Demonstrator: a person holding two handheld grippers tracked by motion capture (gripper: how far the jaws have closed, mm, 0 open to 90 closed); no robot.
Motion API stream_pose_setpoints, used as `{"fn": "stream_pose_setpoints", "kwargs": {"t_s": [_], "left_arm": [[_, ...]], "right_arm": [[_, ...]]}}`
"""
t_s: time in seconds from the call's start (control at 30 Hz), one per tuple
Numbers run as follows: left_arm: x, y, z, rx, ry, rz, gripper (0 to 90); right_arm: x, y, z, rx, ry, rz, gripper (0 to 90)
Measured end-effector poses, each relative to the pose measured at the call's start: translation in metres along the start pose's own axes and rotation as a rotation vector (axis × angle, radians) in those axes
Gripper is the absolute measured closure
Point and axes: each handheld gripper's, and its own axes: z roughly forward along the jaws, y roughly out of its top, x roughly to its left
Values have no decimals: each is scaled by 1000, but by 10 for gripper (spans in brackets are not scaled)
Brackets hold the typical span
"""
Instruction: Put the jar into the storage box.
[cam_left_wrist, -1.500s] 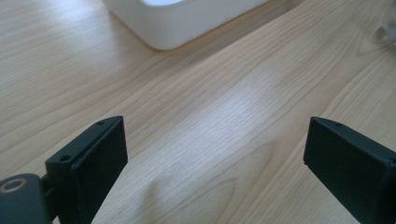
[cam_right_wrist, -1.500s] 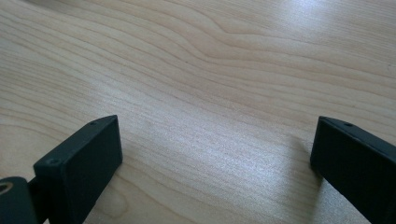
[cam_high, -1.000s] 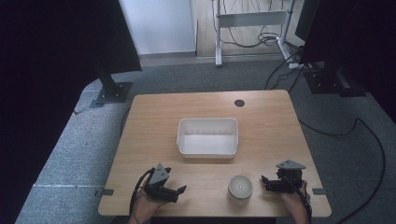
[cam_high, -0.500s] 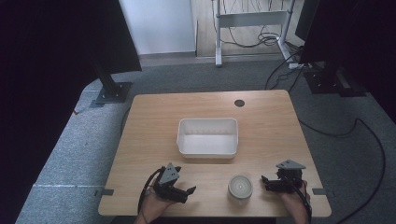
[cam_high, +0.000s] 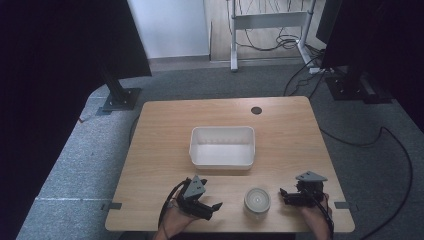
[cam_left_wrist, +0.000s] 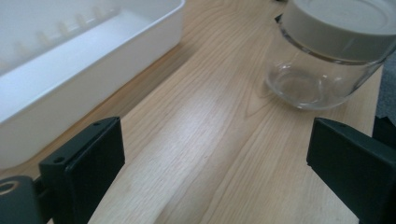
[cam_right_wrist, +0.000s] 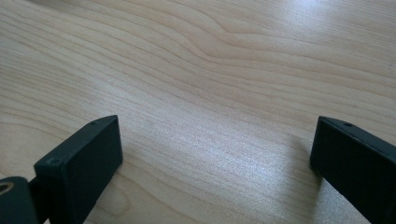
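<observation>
A small glass jar (cam_high: 257, 202) with a pale lid stands near the table's front edge; in the left gripper view the jar (cam_left_wrist: 327, 51) is empty and sits ahead to the right. My left gripper (cam_high: 215, 207) lies left of the jar, open, pointing toward it, with bare wood between its jaws (cam_left_wrist: 215, 158). A white rectangular tray (cam_high: 222, 146) sits mid-table, its wall (cam_left_wrist: 70, 93) to the left in the left gripper view. My right gripper (cam_high: 283, 196) rests right of the jar, open over bare wood (cam_right_wrist: 215, 154).
The wooden table (cam_high: 165, 150) has a dark round hole (cam_high: 256, 110) near its far edge. Black panels on stands flank the table at the far left and right. Cables lie on the grey carpet to the right.
My left gripper has shifted right along the front edge, closer to the jar. The right gripper has stayed put.
</observation>
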Motion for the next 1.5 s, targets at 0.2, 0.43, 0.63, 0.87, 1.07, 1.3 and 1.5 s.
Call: {"fn": "stream_pose_setpoints", "kwargs": {"t_s": [0.2, 0.43, 0.63, 0.87, 1.07, 1.3, 1.5], "left_arm": [[-8, 7, 9, -6, -31, 13, 34], [-18, 15, 20, -13, -67, 26, 24], [-25, 21, 28, -18, -97, 34, 22], [-32, 26, 36, -19, -122, 51, 22], [-39, 32, 43, -15, -137, 73, 22], [-47, 36, 53, -5, -150, 93, 22], [-53, 39, 61, 1, -159, 109, 22]], "right_arm": [[0, 0, 0, 0, 0, -1, 18], [0, 0, 0, 0, 1, -1, 18], [0, 0, 0, 0, 1, -1, 18], [0, 0, 0, 0, 1, -1, 18], [0, 0, 0, 0, 1, -1, 19], [0, 0, 0, 0, 1, -2, 18], [0, 0, 0, 0, 2, -2, 18]]}}
